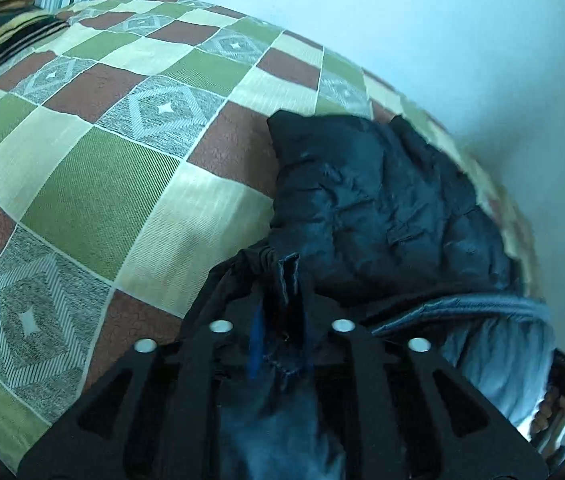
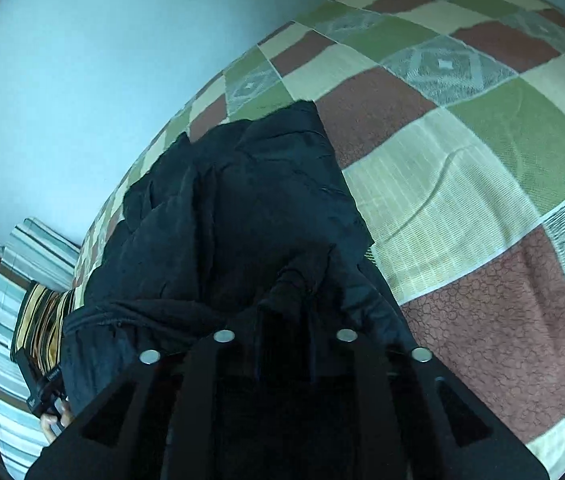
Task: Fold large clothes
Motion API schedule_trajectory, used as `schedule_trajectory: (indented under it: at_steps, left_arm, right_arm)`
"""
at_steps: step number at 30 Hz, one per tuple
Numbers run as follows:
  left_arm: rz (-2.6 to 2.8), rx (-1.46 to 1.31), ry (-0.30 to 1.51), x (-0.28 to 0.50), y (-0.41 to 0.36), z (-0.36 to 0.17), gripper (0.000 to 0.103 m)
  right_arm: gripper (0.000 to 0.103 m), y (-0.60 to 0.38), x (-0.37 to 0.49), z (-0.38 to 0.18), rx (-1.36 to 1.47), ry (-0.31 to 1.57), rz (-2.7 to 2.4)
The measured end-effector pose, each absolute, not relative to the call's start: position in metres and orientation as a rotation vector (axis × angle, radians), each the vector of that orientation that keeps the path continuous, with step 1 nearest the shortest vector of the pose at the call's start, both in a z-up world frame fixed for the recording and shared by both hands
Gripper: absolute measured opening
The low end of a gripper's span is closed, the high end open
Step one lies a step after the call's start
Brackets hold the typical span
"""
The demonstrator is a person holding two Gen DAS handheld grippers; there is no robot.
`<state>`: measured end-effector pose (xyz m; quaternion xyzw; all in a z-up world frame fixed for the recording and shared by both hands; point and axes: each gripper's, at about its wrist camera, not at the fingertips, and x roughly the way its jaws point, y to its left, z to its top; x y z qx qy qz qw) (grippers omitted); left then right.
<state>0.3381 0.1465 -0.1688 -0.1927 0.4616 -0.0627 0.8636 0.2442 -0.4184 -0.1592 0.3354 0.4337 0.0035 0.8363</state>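
Observation:
A dark puffy jacket [image 1: 382, 200] lies bunched on a checked bedspread [image 1: 102, 140], with its pale lining [image 1: 494, 344] showing at the right. My left gripper [image 1: 282, 280] has its jaws a little apart, and the jacket's hem edge stands loosely between them. In the right wrist view the same jacket [image 2: 242, 200] is heaped in front of my right gripper [image 2: 286, 312]. Its jaws also stand slightly apart with dark cloth between them. The fingertips there are hard to make out against the black cloth.
The bedspread [image 2: 462, 160] stretches wide to the right of the jacket. A pale wall [image 1: 402, 20] runs along the bed's far edge. A striped pillow [image 2: 22, 248] and a yellow-and-black cushion [image 2: 38, 320] lie at the head end. A hand [image 2: 52, 424] shows at the lower left.

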Motion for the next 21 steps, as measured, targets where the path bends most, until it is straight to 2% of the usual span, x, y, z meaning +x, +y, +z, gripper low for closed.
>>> schedule_trajectory:
  at_steps: [2,4,5,7,12,21]
  left_arm:
    - [-0.14,-0.441,0.94,0.33,0.157,-0.158,0.037]
    - [-0.12,-0.448,0.899,0.325,0.162,-0.149,0.057]
    - [-0.108,-0.441,0.876,0.321,0.166,-0.143,0.057]
    - [-0.117,-0.421,0.849,0.314,0.171,-0.135,0.058]
    - [-0.18,-0.305,0.844,0.304,0.17,-0.131,0.06]
    - [-0.245,-0.104,0.869,0.306,0.156,-0.152,0.06]
  right_arm:
    - [0.031,-0.422,0.237,-0.151,0.713,0.9,0.017]
    - [0.045,-0.426,0.23,-0.144,0.716,0.876,0.031]
    - [0.054,-0.427,0.225,-0.138,0.707,0.863,0.035]
    - [0.059,-0.428,0.217,-0.13,0.668,0.84,0.033]
    - [0.064,-0.428,0.216,-0.122,0.58,0.846,0.058]
    - [0.064,-0.424,0.238,-0.143,0.429,0.939,0.073]
